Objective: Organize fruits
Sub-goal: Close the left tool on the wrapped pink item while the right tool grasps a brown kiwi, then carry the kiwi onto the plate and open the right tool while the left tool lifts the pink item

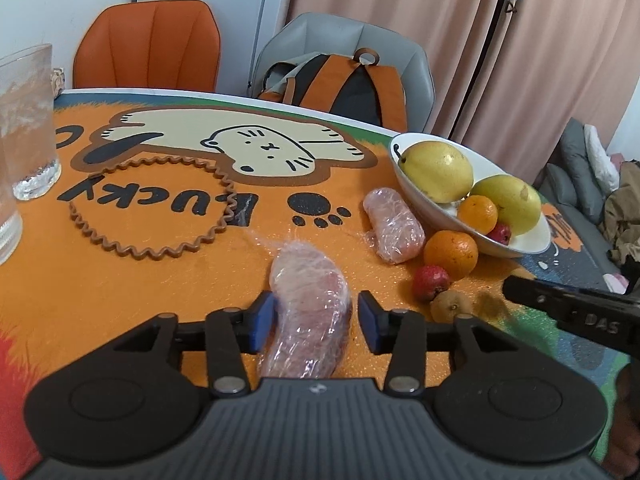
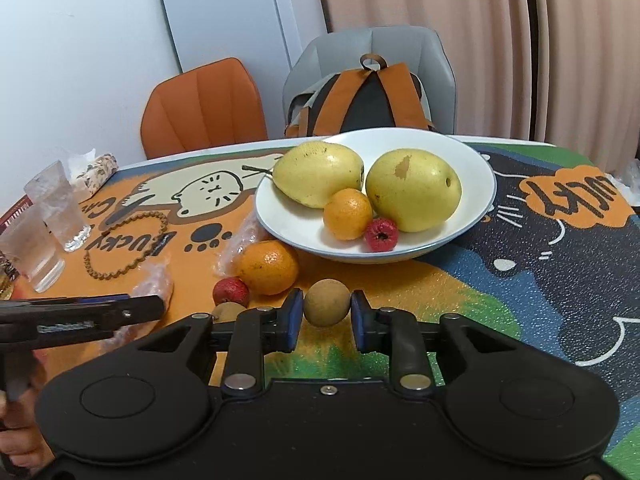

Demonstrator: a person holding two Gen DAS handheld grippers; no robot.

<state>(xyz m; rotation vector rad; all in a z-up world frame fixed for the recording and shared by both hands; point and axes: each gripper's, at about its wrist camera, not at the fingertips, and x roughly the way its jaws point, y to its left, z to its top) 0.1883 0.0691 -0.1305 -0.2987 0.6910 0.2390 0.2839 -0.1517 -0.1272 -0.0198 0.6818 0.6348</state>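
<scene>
My right gripper [image 2: 326, 320] is clenched on a small brown fruit [image 2: 327, 307], pads pressing both its sides, just above the mat [image 2: 540, 280]. My left gripper [image 1: 316, 320] is released: blue pads either side of a plastic-wrapped pink piece [image 1: 310, 312], left pad about touching the wrap, right pad with a gap. That piece lies on the mat, pointing away from me.

Just beside the right gripper's left finger: a second small brown fruit [image 2: 224, 312], half hidden behind the finger. Behind it, a small red fruit [image 2: 231, 291] touching a loose orange [image 2: 268, 267]. Both sit on the mat, outside the bowl and close to its near rim. A second wrapped piece [image 1: 394, 224] lies left of the orange, near the bowl's edge.

White bowl [image 2: 472, 168] next, beyond the loose fruit. Inside: two big yellow pears [image 2: 318, 172] [image 2: 414, 190] side by side at the back, a small orange [image 2: 347, 214] in front between them, a small red fruit [image 2: 381, 234] at the front, touching the right pear.

Left side of the mat: a brown bead loop [image 1: 152, 208] lying flat, then two empty glasses [image 2: 56, 204] [image 2: 30, 252] near the table edge.

Far: orange chair [image 2: 204, 108], grey chair [image 2: 440, 64] with a backpack [image 2: 360, 100] on it, curtain [image 2: 480, 40] behind.
</scene>
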